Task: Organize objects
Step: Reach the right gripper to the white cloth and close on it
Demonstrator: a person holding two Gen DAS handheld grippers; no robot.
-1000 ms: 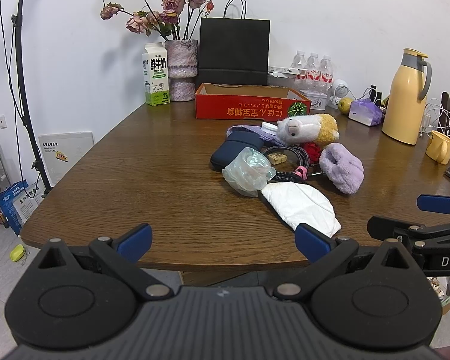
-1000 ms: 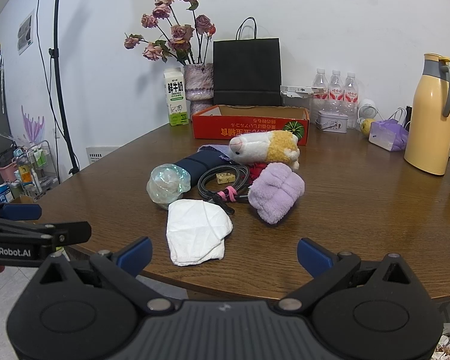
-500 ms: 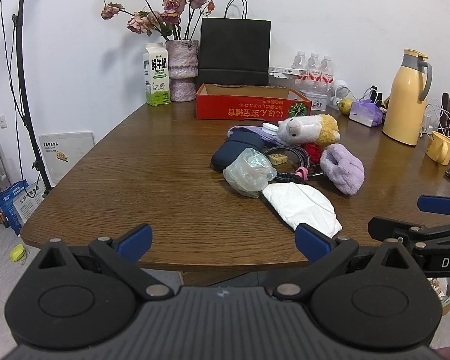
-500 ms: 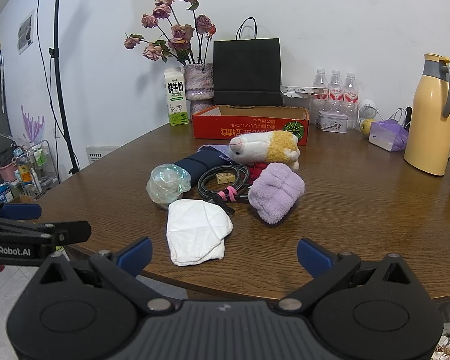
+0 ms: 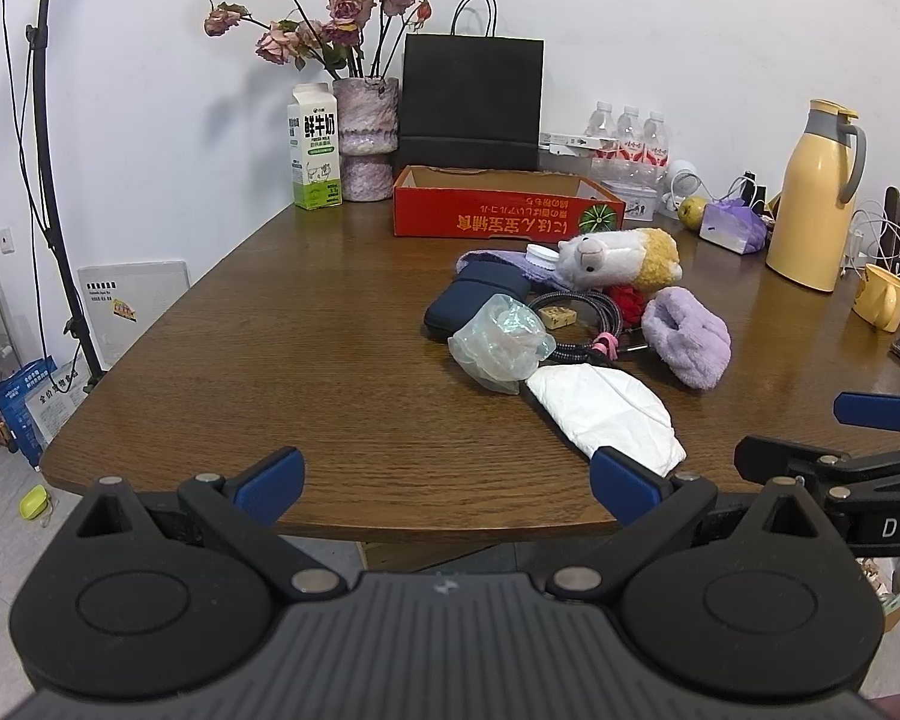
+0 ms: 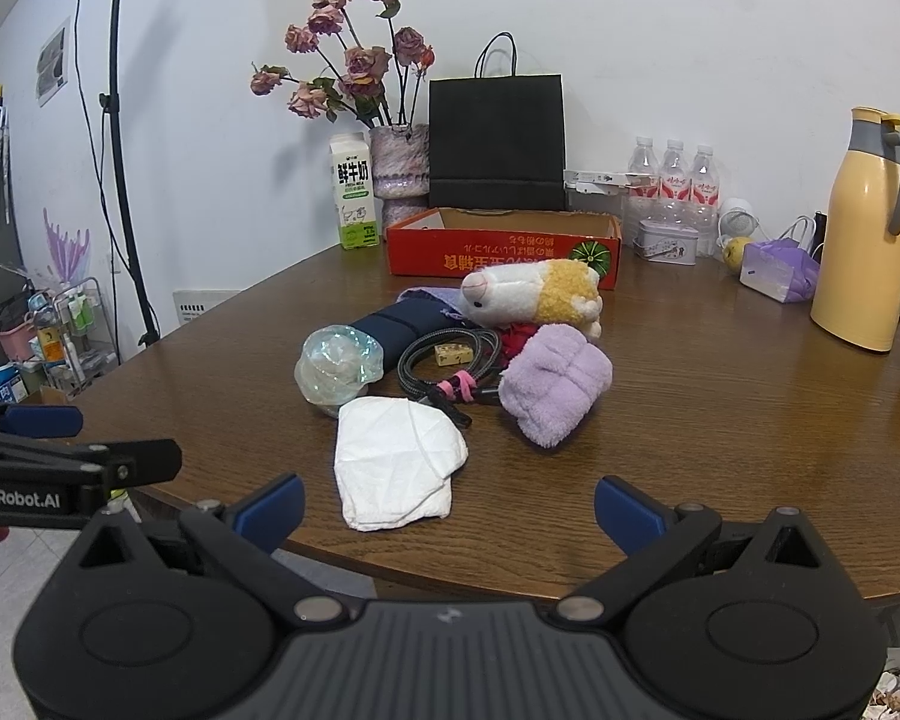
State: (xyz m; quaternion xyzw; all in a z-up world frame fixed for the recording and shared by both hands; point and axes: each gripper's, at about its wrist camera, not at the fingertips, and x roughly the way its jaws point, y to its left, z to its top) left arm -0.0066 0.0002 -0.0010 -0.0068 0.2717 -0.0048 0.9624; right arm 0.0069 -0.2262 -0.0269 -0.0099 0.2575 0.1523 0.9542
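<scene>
A pile of objects lies mid-table: a white face mask (image 5: 606, 411) (image 6: 397, 459), a crumpled clear plastic bag (image 5: 501, 348) (image 6: 337, 363), a navy pouch (image 5: 471, 303), a coiled black cable (image 6: 450, 360), a purple fluffy slipper (image 5: 687, 345) (image 6: 555, 381) and a white-and-yellow plush toy (image 5: 618, 258) (image 6: 534, 297). An open red cardboard box (image 5: 504, 210) (image 6: 504, 243) stands behind them. My left gripper (image 5: 447, 480) is open and empty at the near table edge. My right gripper (image 6: 447, 507) is open and empty, just short of the mask.
At the back stand a milk carton (image 5: 314, 147), a vase of dried roses (image 5: 366, 138), a black paper bag (image 5: 471, 102) and water bottles (image 6: 672, 171). A yellow thermos (image 6: 864, 228) and a yellow mug (image 5: 879, 297) stand at right. A lamp stand (image 6: 120, 138) rises at left.
</scene>
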